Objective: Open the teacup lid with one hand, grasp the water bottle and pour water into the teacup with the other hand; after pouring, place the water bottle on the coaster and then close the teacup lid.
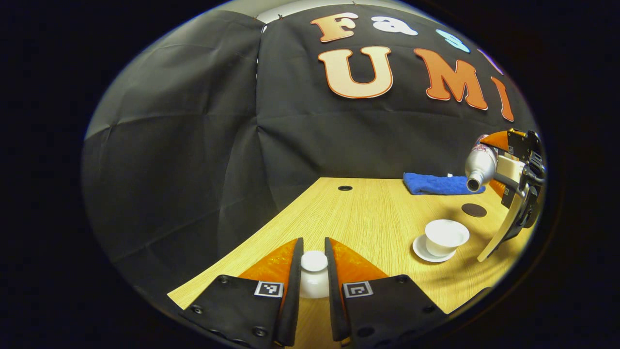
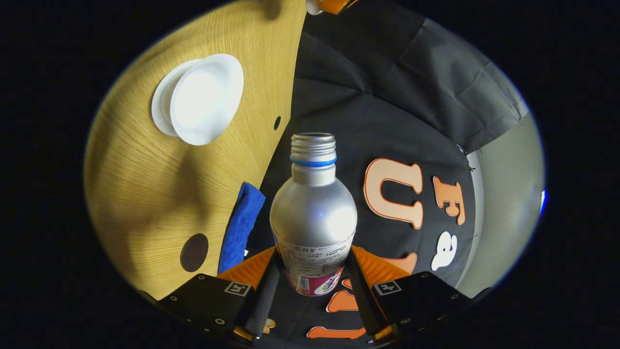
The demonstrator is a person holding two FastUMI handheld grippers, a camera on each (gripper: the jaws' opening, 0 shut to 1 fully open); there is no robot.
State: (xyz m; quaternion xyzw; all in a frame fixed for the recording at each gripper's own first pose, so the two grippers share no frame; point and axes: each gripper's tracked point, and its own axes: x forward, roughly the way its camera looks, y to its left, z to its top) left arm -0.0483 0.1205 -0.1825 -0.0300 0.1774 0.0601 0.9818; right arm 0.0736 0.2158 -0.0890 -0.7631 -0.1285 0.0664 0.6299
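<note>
Now right fingers (image 2: 310,286) clamp the tilted bottle (image 2: 313,218) (uncapped), left fingers (image 1: 314,271) the lid (image 1: 314,276).

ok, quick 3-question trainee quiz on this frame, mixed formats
1. True or false: the teacup is uncovered.
2. What does the left hand-held gripper hold? A) lid B) coaster C) cloth
3. Fill in: the right hand-held gripper holds the water bottle tilted, its mouth ____ capped.

Key:
1. True; the open cup sits on its saucer.
2. A, the white lid.
3. Not; the coaster stays bare.
</note>
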